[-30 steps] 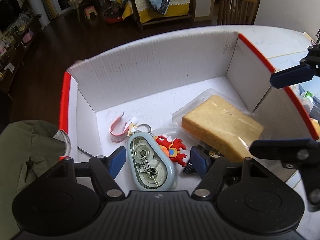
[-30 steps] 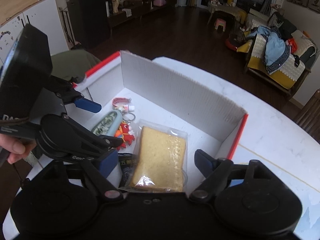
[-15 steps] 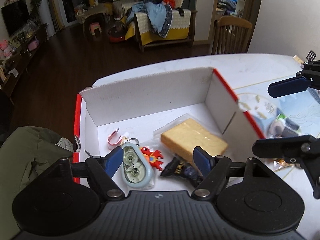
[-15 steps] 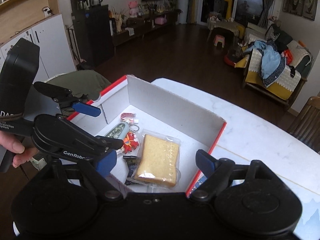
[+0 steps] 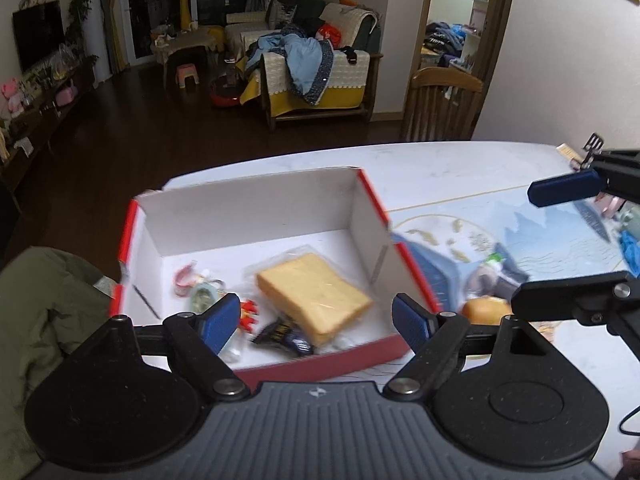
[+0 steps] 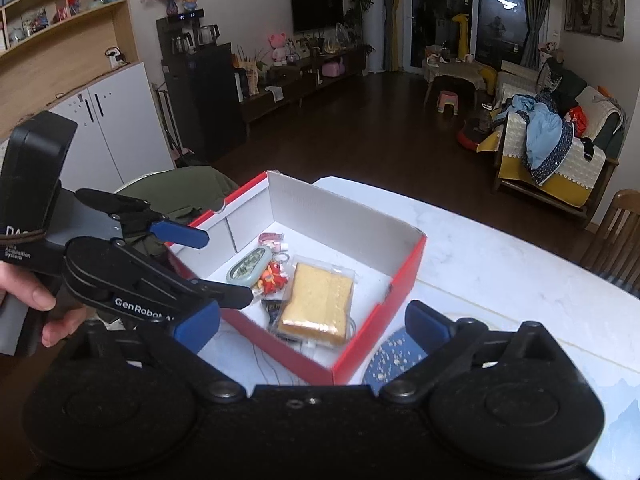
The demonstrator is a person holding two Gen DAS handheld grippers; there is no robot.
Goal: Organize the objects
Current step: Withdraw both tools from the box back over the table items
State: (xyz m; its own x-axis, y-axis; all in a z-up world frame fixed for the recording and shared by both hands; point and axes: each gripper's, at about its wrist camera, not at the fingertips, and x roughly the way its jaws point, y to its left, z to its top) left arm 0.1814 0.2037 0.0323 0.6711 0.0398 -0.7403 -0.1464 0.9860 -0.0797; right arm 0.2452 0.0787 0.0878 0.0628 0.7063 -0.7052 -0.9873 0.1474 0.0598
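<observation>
**Both grippers raised above the filled box, jaws opening on nothing**

The left gripper (image 5: pixel 316 322) tilts steeply down over the near edge of the red-and-white box (image 5: pixel 256 204), its blue pads spreading wider with nothing between them. In the right wrist view a hand (image 6: pixel 36 300) at 9 o'clock clasps that gripper's black handle, thumb across the side.

The right gripper (image 6: pixel 312 322) also points down at an angle, set above the box's near corner. Its jaws are opening too, nearly at full stretch and empty.

Inside the box, the wrapped slice of cake (image 6: pixel 318 300) lies at about 4 o'clock on the floor. A dark snack packet (image 5: pixel 286 338) touches its near edge. A pale green tape dispenser (image 6: pixel 248 266) sits at 9 o'clock, with a red fish keychain (image 6: pixel 272 278) just beside it and a pink band (image 6: pixel 272 237) towards 11 o'clock.

The box rests on the white table (image 6: pixel 500 256), near a printed blue mat (image 5: pixel 540 236) at 3 o'clock in the left wrist view.
</observation>
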